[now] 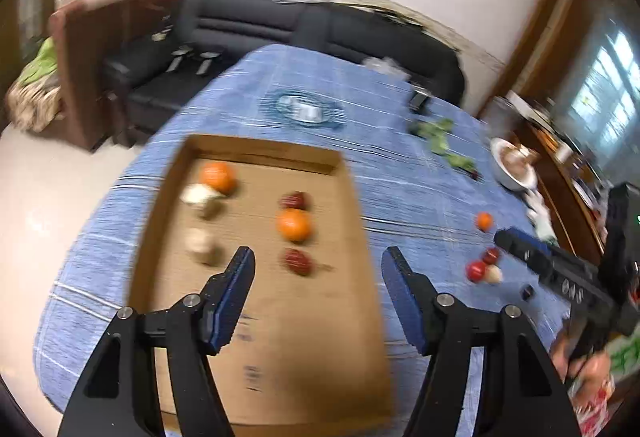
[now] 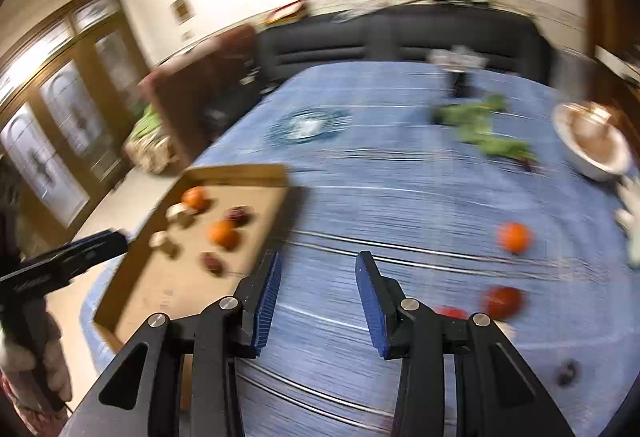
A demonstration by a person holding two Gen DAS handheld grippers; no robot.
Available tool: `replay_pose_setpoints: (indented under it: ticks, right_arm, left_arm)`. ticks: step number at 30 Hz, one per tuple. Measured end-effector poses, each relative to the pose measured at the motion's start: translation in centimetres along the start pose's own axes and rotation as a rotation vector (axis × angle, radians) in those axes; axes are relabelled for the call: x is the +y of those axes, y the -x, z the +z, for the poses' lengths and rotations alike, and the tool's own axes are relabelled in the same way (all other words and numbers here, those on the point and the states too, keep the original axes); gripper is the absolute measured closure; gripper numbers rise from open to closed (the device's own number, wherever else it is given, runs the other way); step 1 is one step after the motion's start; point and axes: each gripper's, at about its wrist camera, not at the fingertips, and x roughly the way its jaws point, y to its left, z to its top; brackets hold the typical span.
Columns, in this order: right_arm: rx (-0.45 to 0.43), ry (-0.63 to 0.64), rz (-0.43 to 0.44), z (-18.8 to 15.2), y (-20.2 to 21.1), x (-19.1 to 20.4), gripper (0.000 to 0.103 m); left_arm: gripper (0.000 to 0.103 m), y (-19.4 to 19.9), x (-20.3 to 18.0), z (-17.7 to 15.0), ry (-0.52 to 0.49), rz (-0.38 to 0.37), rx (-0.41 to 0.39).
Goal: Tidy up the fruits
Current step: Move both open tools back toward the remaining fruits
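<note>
Sorting step, between two picks. Left gripper (image 1: 318, 261) released, empty, above the cardboard tray (image 1: 352, 197) near the counter's (image 1: 400, 165) left edge, several fruits inside already. Right gripper (image 2: 318, 263) also released, holding nothing. Still loose toward the right edge: one orange (image 2: 514, 237), red fruits (image 2: 502, 301). Next, probably: lower around one, clench, carry to tray.

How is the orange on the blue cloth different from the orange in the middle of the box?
The orange on the tablecloth lies loose on the blue cloth, while the middle orange in the box rests on brown cardboard. The tablecloth one has bare cloth right around it; the boxed one sits between two dark red fruits. Both are round, orange and untouched by either gripper.
</note>
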Motion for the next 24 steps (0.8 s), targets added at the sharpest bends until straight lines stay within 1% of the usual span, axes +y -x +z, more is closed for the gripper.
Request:
replay_pose_setpoints:
  ticks: [2, 4, 6, 9, 12, 17, 22, 24]
  right_arm:
    - [-0.024, -0.047, -0.052, -0.4, 1.9, -3.3, 0.058]
    - [-0.042, -0.096, -0.118, -1.4, 3.8, -6.8, 0.056]
    - [-0.038, -0.128, -0.159, -2.4, 4.9, -9.5, 0.056]
    - [-0.019, -0.145, -0.201, -3.9, 5.4, -12.0, 0.056]
    - [0.002, -0.154, -0.209, -5.2, 5.2, -13.4, 0.056]
    - [0.01, -0.174, -0.173, -5.8, 4.0, -14.4, 0.056]
    - [0.018, -0.211, -0.164, -6.0, 3.2, -15.6, 0.056]
    - [0.034, -0.21, -0.185, -6.5, 3.5, -16.5, 0.056]
  left_arm:
    - [0.038, -0.6, -2.5, -0.5, -0.042, -0.034, 0.013]
    - [0.037, -1.5, -4.6, -1.0, -0.076, -0.052, 0.03]
    - [0.037, -2.7, -6.6, -1.7, -0.107, -0.069, 0.056]
    - [0.037, -4.6, -9.2, -2.9, -0.137, -0.094, 0.106]
    - [0.037, -6.7, -11.1, -3.3, -0.164, -0.108, 0.145]
    - [0.038, -9.0, -14.3, -3.9, -0.218, -0.116, 0.173]
    - [0.038, -11.2, -15.8, -4.3, -0.247, -0.112, 0.195]
    - [0.038, -11.9, -15.9, -4.5, -0.261, -0.1, 0.207]
